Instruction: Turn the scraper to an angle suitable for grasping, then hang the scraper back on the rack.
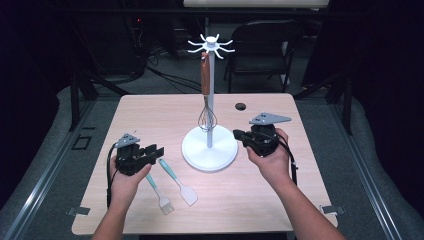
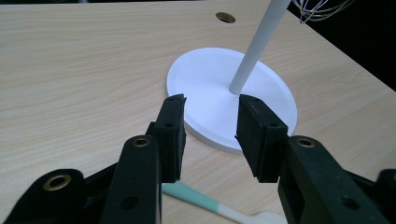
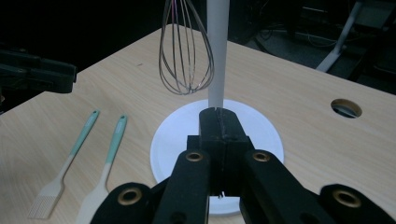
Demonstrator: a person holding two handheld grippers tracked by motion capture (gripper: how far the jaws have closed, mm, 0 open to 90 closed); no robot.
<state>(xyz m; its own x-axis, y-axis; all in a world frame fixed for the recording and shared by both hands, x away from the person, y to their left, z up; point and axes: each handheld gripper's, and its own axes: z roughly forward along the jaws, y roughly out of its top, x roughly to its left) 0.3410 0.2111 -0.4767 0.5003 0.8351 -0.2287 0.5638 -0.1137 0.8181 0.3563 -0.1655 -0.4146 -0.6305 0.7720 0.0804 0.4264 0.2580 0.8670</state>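
At the near left of the table (image 1: 150, 107), the left gripper (image 1: 151, 152) hovers with its jaws spread and nothing between them; in its own view the pads (image 2: 173, 128) stand apart above the handle of a teal-handled spatula (image 1: 177, 181). A teal-handled basting brush (image 1: 159, 192) lies just beside the spatula, both flat on the tabletop. At the right, the right gripper (image 1: 239, 135) has its jaws pressed together, empty, pointing at the stand's white pole (image 3: 217, 51). The white utensil stand (image 1: 209, 147) rests mid-table on a round base. A wire whisk (image 1: 205, 95) with a wooden handle hangs from the stand's top hooks, its wires beside the pole.
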